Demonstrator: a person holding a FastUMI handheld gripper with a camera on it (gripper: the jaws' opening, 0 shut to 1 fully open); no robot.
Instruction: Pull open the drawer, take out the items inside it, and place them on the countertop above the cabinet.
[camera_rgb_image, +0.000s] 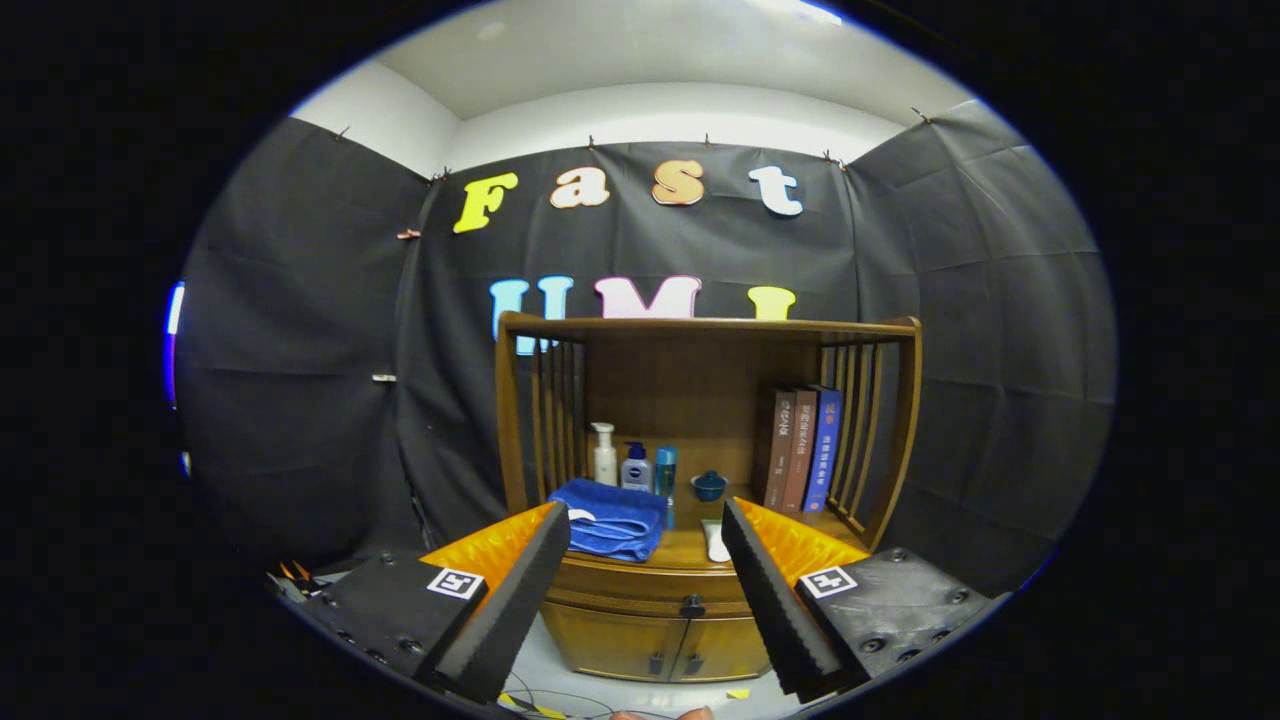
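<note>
Jaws spread wide, holding nothing: I have the gripper (645, 600) hanging in front of the wooden cabinet (705, 480), well short of it, with the two fingers framing its lower front. Between them I can see the drawer (650, 587), a shallow band just under the counter (685, 550), with a small dark knob (691, 605) at its middle. It sits flush with the cabinet front, so it is shut, and I cannot see what it holds. Below it are two cupboard doors (655, 645), also shut.

On the counter lie a folded blue towel (612, 520) toward the left and a small white tube (715, 540) near the front edge, just inside my right finger. Behind them stand a white pump bottle (604, 455), a dark-capped lotion bottle (636, 467), a slim teal bottle (665, 475) and a small blue lidded pot (709, 486); three books (802, 450) stand upright at the right.

As I judge it, this fits two stages. Either the drawer's things are inside and the pull is ahead of me, or some of what lies on the counter came out of it and the drawer was pushed back. Nothing I can see settles which.
</note>
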